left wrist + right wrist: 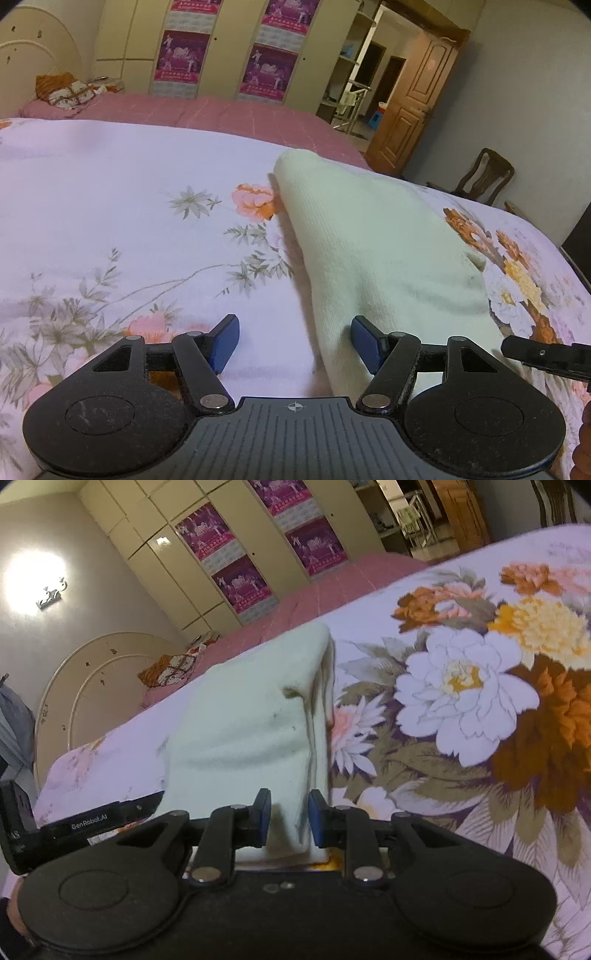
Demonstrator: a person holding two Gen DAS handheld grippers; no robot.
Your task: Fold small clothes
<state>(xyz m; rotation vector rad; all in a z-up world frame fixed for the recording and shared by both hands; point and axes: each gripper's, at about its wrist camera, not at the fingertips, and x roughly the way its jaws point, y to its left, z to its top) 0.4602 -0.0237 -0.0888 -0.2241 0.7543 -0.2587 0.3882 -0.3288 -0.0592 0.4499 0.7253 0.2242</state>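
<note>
A pale cream folded garment (376,240) lies flat on the floral bedspread (110,192). My left gripper (293,325) is open wide just above the bed at the garment's near left edge. Its right pad (364,341) is over the fabric and its left pad over the sheet, and neither grips anything. In the right wrist view the same garment (251,716) shows stacked folded layers along its right side. My right gripper (289,801) stands slightly open with the garment's near edge between its pads, which do not pinch it.
Part of the right gripper's body (546,354) shows at the left view's right edge. The left gripper's body (92,819) shows at the right view's left edge. Beyond the floral bedspread (461,686) lie a pink blanket (221,114), a wardrobe with posters (266,70), a chair (484,177) and a door (417,96).
</note>
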